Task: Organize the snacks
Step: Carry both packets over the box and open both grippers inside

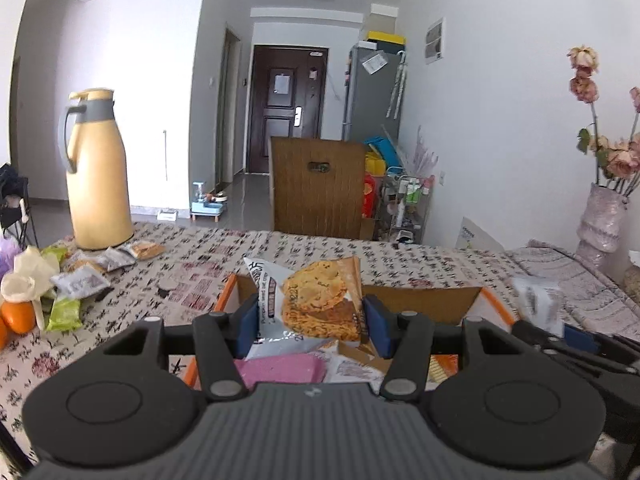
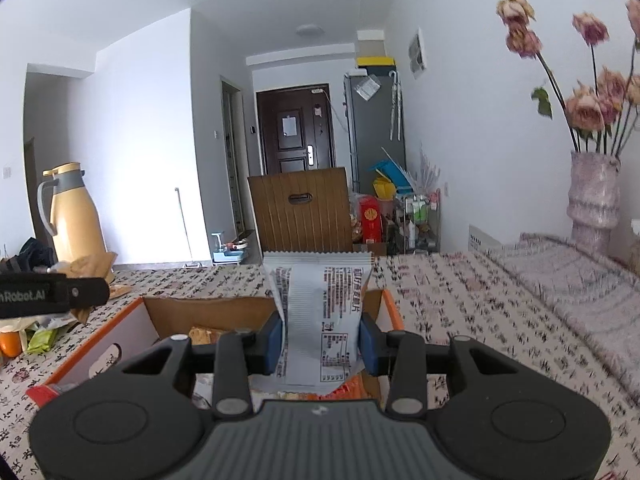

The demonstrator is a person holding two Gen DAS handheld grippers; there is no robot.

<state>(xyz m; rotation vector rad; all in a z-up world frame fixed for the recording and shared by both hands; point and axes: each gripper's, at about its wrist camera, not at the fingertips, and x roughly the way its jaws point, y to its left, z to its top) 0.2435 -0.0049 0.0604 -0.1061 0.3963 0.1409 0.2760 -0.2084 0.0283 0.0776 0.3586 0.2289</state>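
My left gripper (image 1: 310, 322) is shut on a cookie snack packet (image 1: 316, 300) with an orange and silver wrapper, held over an open cardboard box with orange edges (image 1: 424, 300). Inside the box lie a pink packet (image 1: 280, 368) and other wrappers. My right gripper (image 2: 320, 342) is shut on a white snack packet (image 2: 320, 312), printed back side towards the camera, above the same box (image 2: 200, 308). In the left wrist view the right gripper and its white packet (image 1: 536, 302) show blurred at the right. The left gripper's black finger (image 2: 52, 294) enters the right wrist view from the left.
Several loose snack packets (image 1: 80, 280) and oranges (image 1: 18, 316) lie at the table's left by a yellow thermos jug (image 1: 98, 172). A vase of dried flowers (image 2: 592, 196) stands at the right on a folded cloth. A wooden chair back (image 1: 318, 184) rises behind the table.
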